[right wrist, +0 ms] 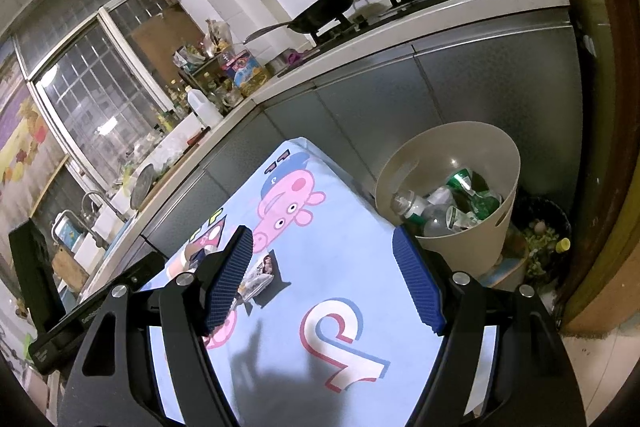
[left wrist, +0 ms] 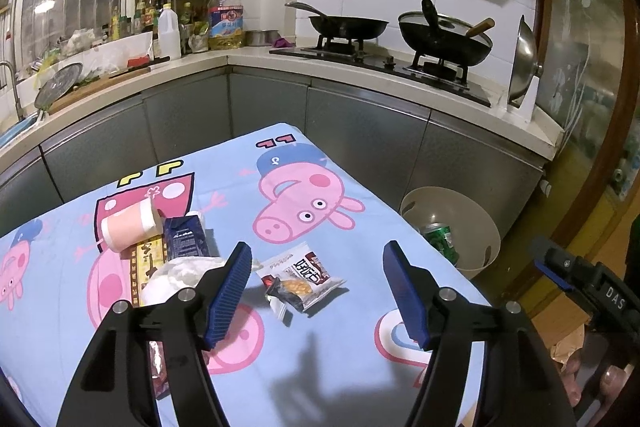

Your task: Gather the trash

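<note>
Since the snack packet [left wrist: 301, 278] is thin crinkly foil, torn open and likely near weightless, it should crumple and slip rather than resist; pinching its bunched dark end looks surest. It lies flat on the cartoon tablecloth [left wrist: 320, 355], just ahead of the left gripper [left wrist: 317, 293], whose jaws stand wide with nothing between them. Also wide and empty, the right gripper [right wrist: 322, 281] has the beige bin [right wrist: 404, 163] beyond its right finger. Behind the left finger, a heap of carton, cup and tissue is partly hidden.
</note>
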The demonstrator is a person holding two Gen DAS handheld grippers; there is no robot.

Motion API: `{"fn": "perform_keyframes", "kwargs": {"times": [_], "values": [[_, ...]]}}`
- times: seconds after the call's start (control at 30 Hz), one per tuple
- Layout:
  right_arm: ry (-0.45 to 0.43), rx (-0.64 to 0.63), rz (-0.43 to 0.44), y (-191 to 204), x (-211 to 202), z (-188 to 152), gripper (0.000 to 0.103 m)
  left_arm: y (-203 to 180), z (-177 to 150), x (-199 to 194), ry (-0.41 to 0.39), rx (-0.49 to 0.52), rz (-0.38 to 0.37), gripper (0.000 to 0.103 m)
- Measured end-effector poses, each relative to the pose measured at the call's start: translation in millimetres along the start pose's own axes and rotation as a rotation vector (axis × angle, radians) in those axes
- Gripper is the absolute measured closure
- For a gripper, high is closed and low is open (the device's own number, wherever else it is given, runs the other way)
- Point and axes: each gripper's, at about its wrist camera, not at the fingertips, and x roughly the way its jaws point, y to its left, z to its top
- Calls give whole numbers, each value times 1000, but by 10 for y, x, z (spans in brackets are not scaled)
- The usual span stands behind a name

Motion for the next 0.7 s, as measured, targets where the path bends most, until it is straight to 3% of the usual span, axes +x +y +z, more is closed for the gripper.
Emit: {"fn": "perform_keyframes", "kwargs": {"times": [0.7], "values": [[41, -23, 19, 135, 102, -61, 31, 158, -71, 69, 32, -30, 25, 31]]}}
